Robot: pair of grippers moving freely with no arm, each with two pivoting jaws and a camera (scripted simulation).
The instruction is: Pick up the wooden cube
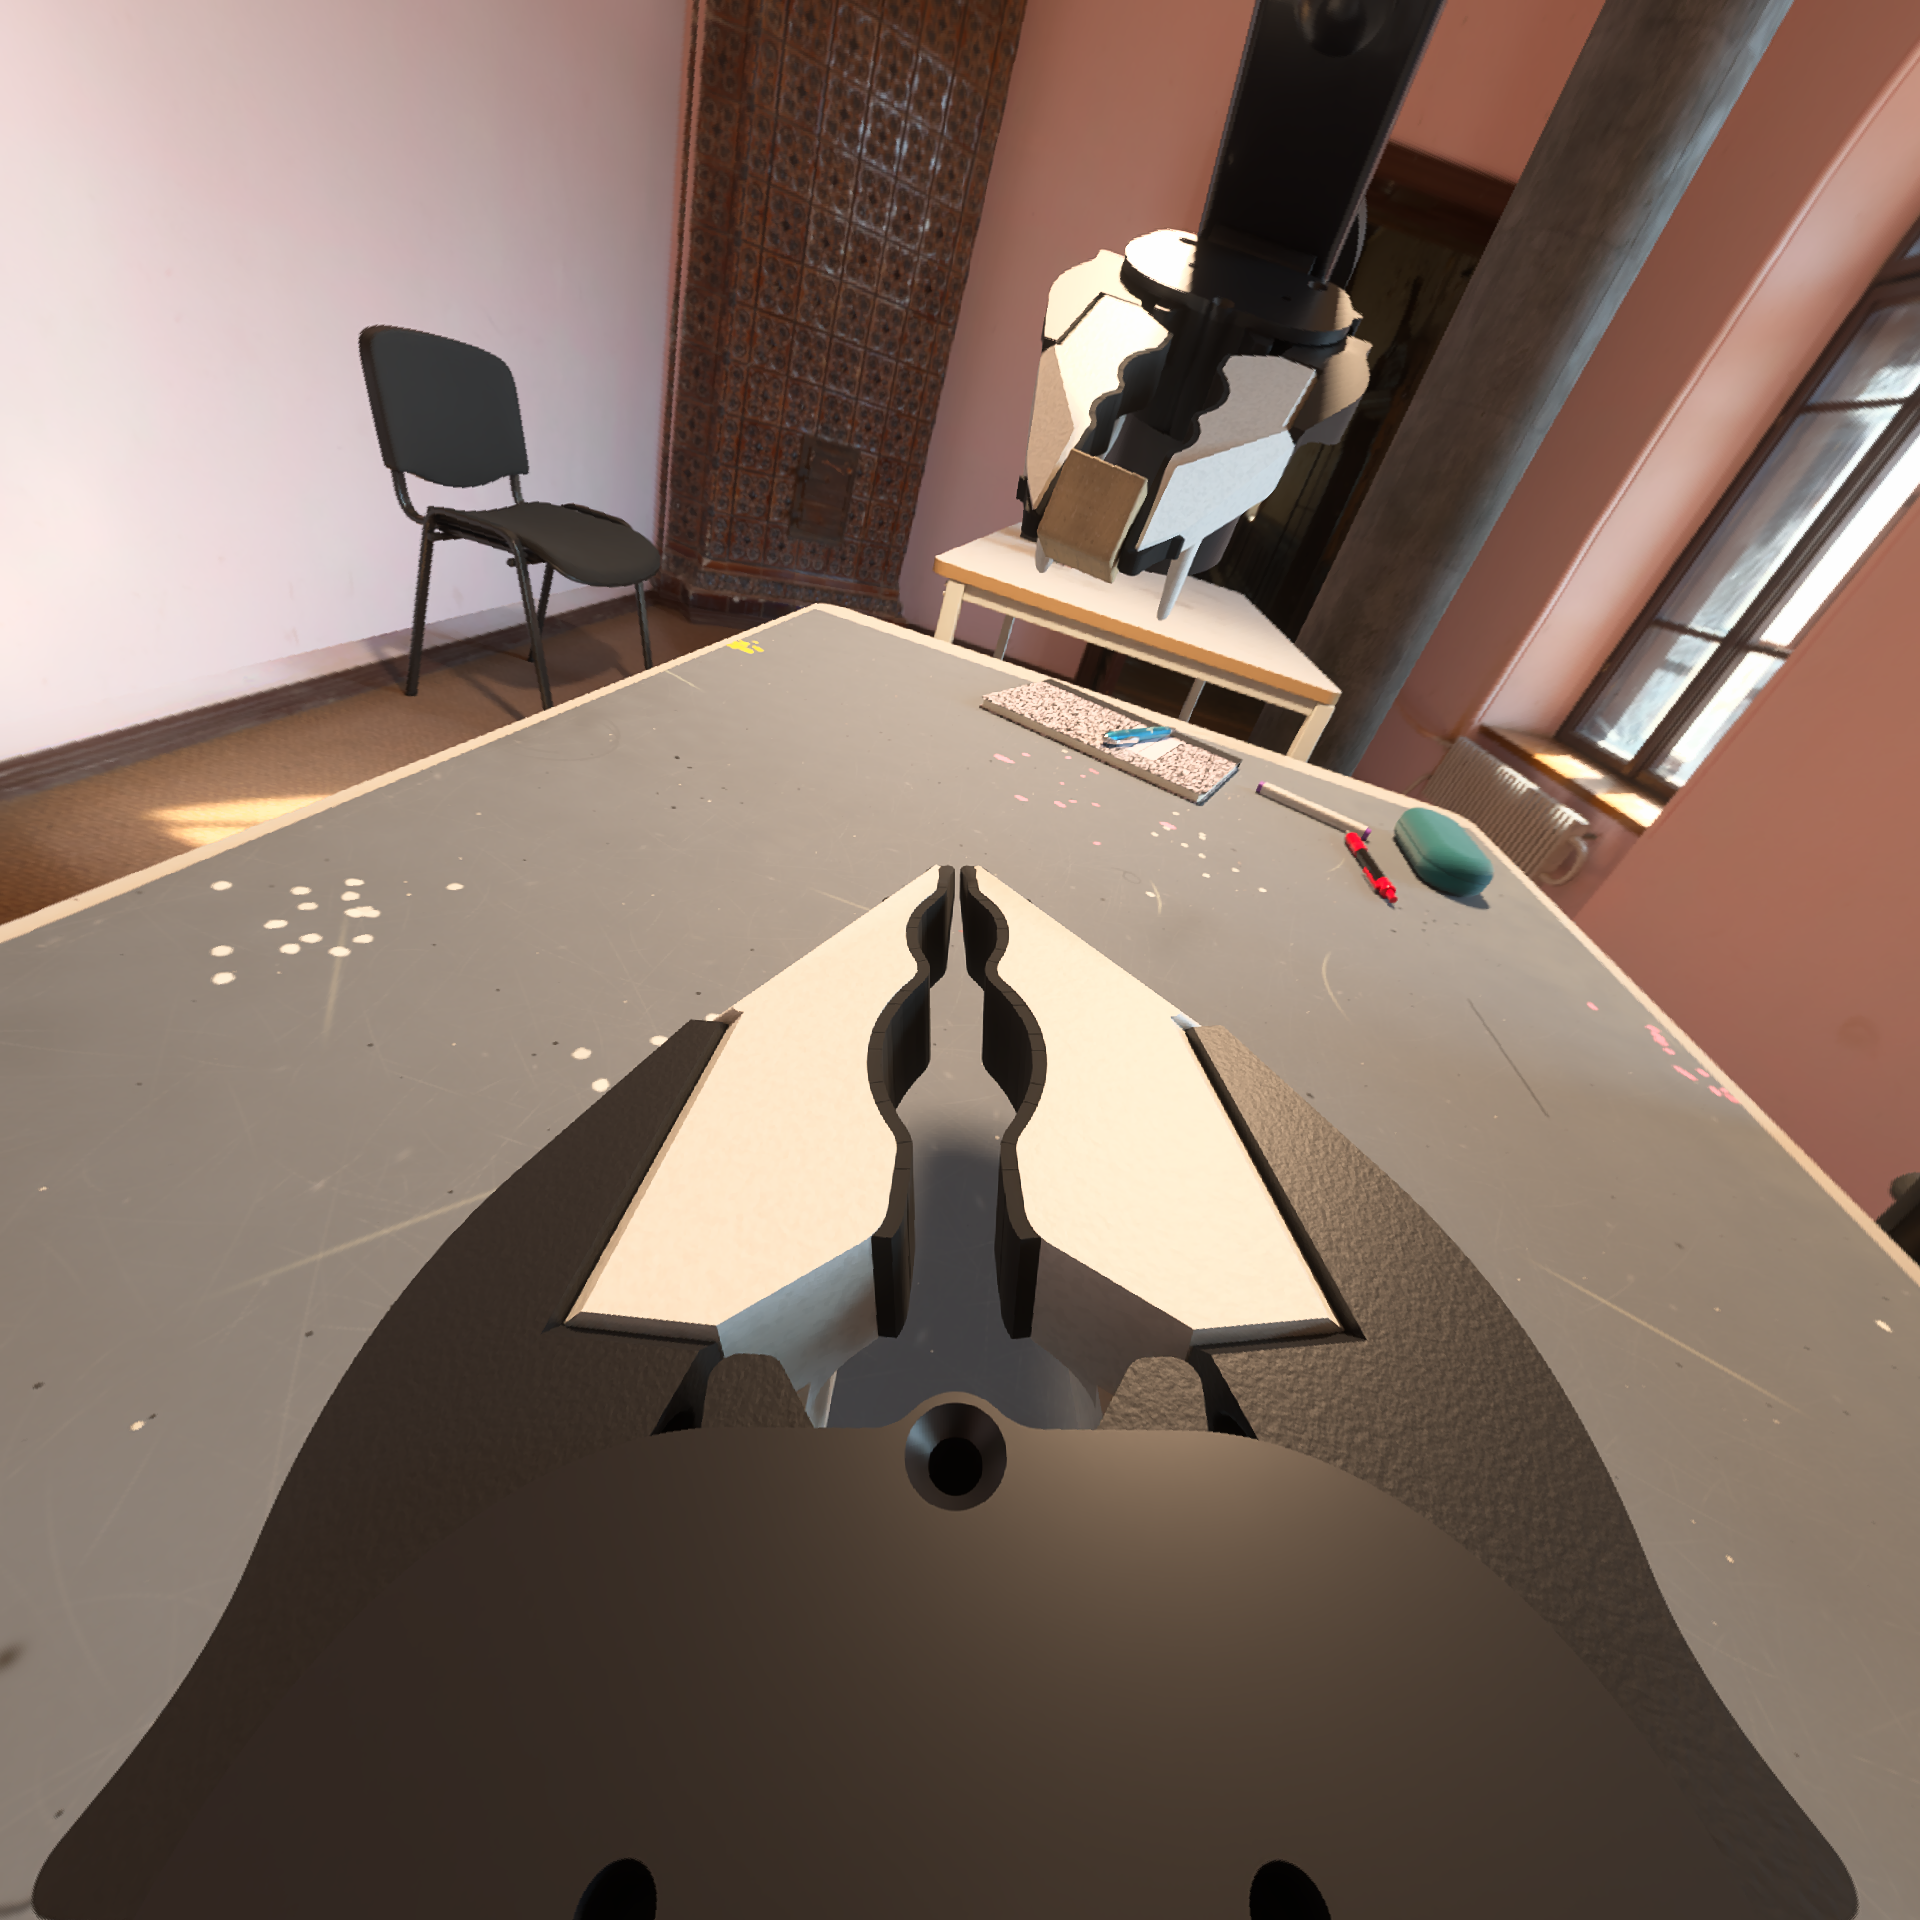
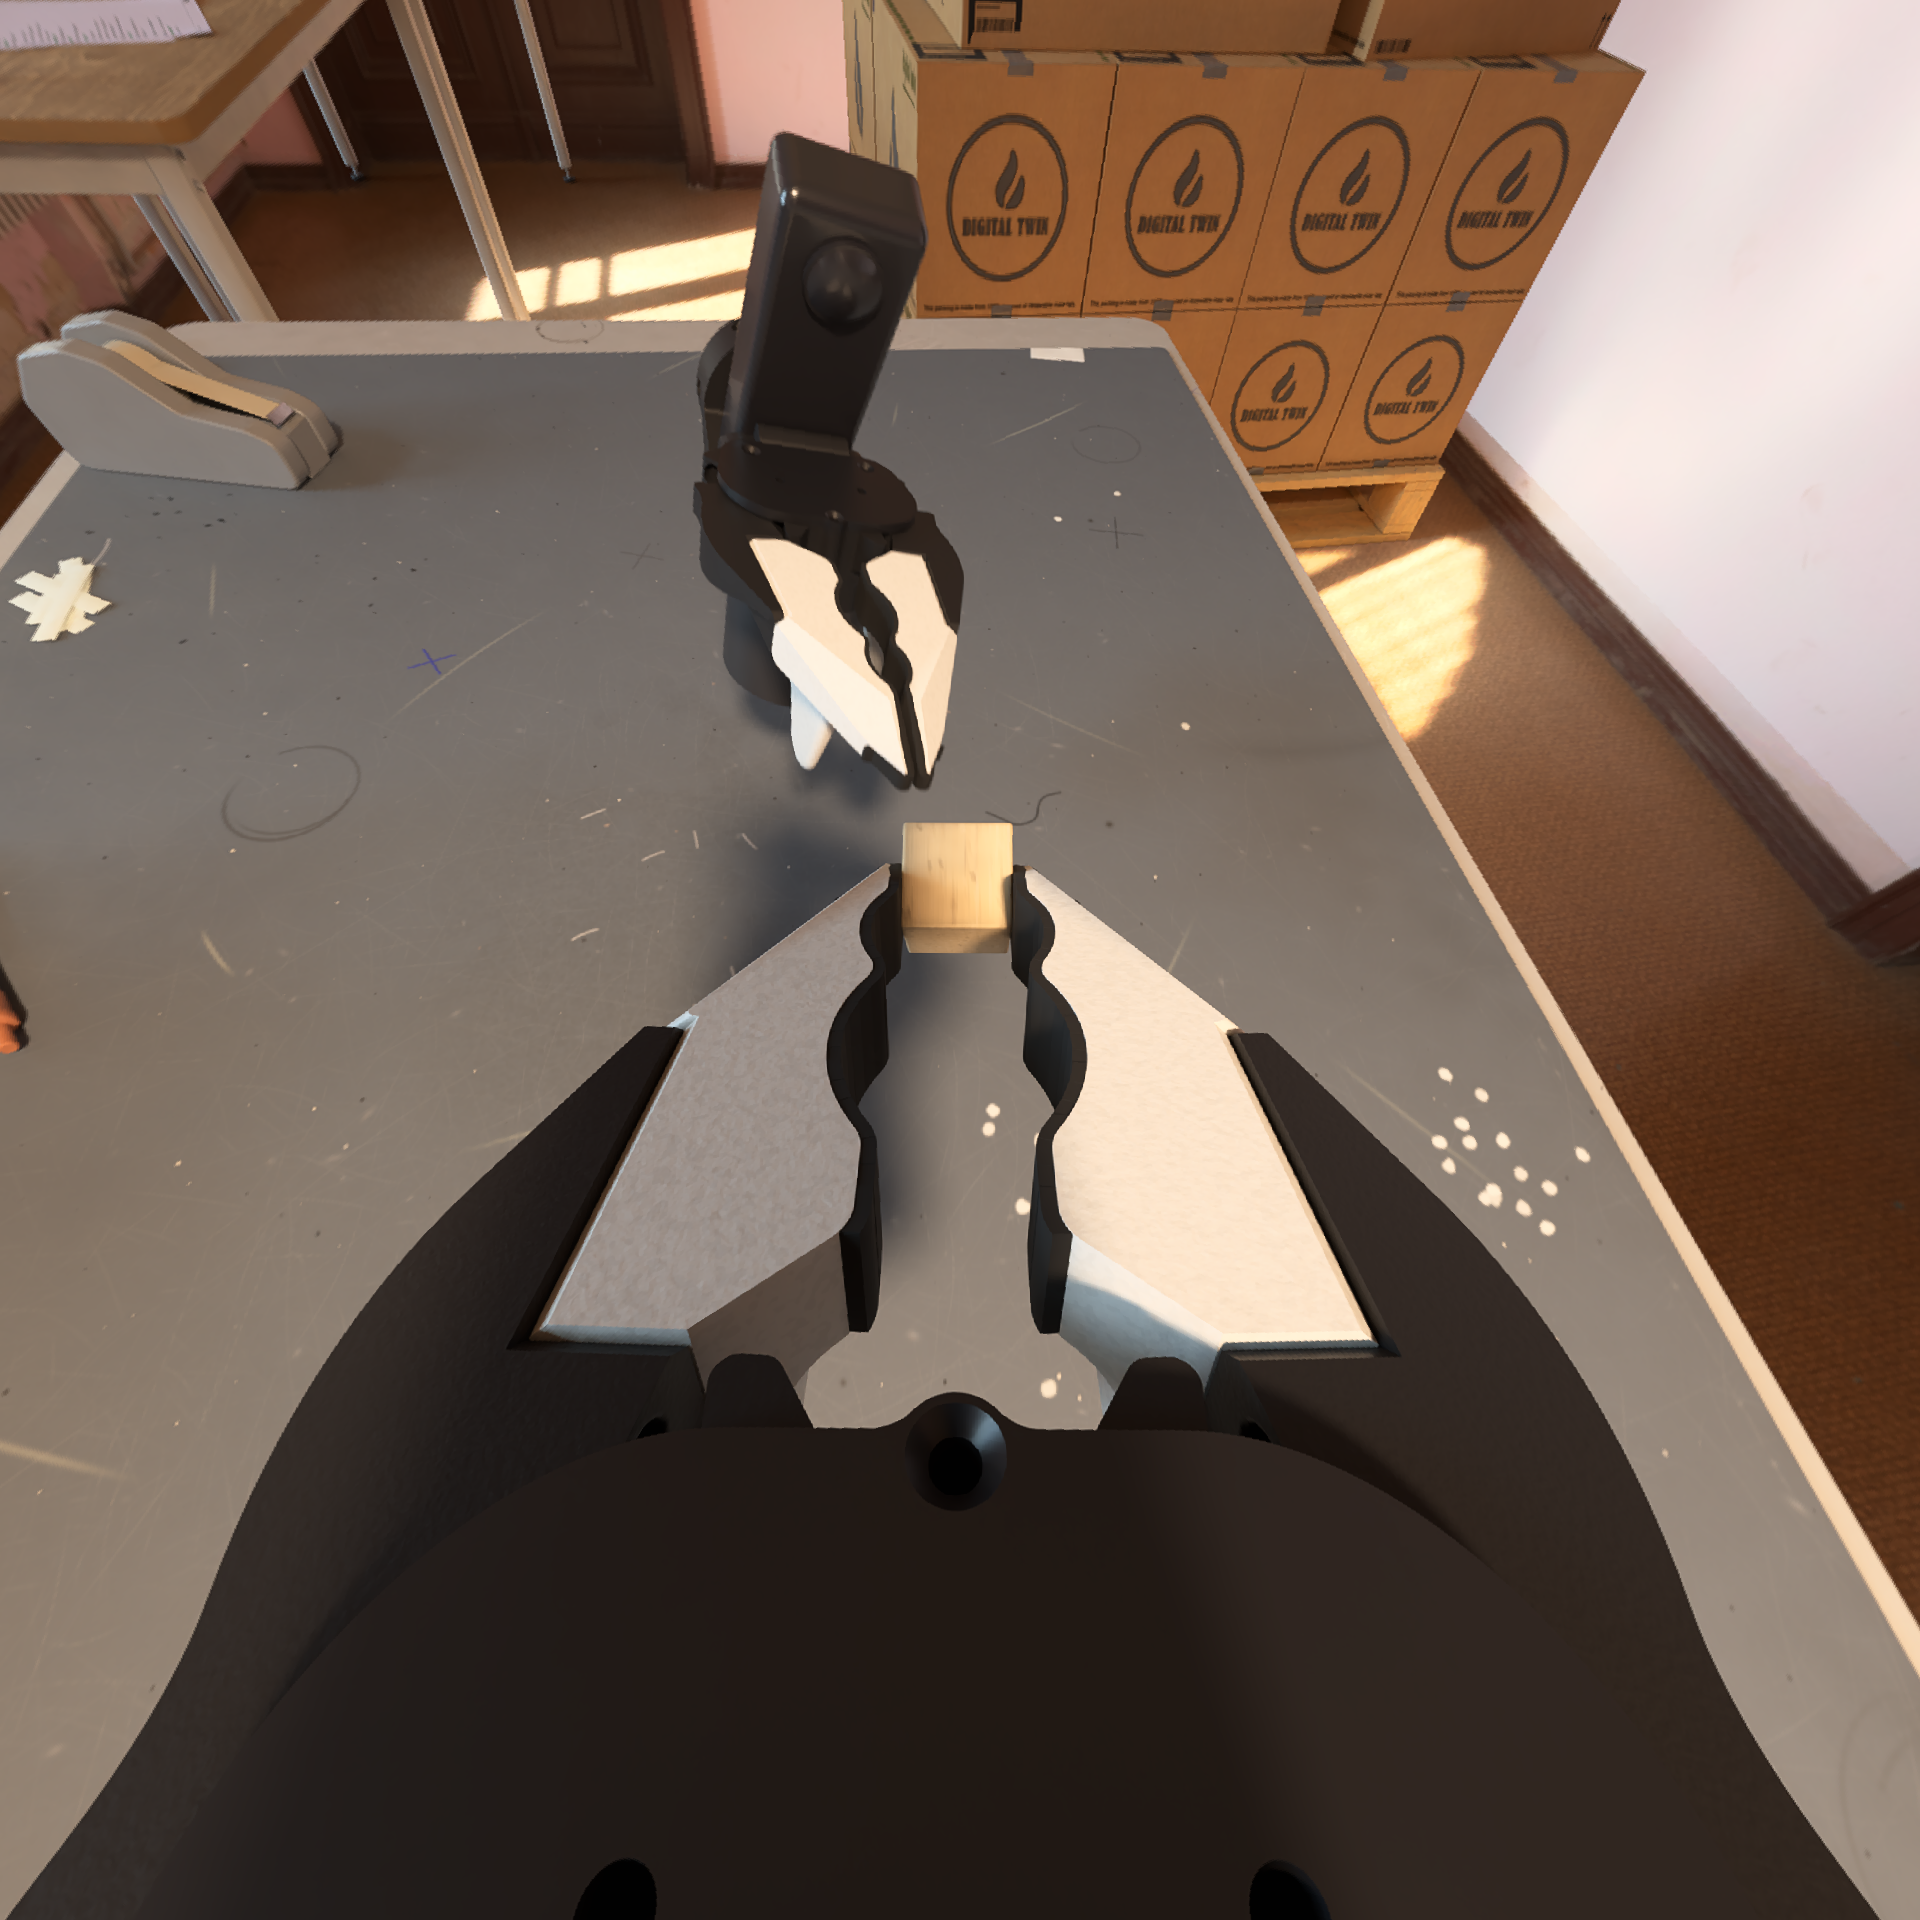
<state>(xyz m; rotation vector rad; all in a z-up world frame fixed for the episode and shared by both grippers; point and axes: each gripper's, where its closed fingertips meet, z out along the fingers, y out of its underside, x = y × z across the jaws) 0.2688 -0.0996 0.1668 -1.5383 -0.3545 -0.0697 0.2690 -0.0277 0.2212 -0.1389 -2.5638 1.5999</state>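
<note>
While the right gripper (image 2: 956,894) holds the wooden cube (image 2: 957,883) between the very ends of its two fingers, the cube hangs clearly above the grey table (image 2: 364,987); in the left wrist view it is seen high up against the far wall, with nothing under it. The fingertips (image 2: 881,909) press on two opposite flat sides, and about half of the cube stands out in front of them.

I judge that the cube is light and stiff. It is a small block of pale wood with sharp edges, so it should not bend or break under the pressure. The sides look smooth, so it may be a little slippery, and a hold so near to the tips gives little margin; if the gripper tilts quickly, the block could turn or slide out. A deeper hold, with the flat sides more inside the dark pads, would be safer.

The left gripper (image 1: 957,883) is closed on nothing, its tips almost touching each other, and it hovers low over the table, near the cube but apart from it.

Farther on the table lie a red pen (image 1: 1371,865), a green case (image 1: 1442,852) and a tape dispenser (image 2: 171,405), all well away.
</note>
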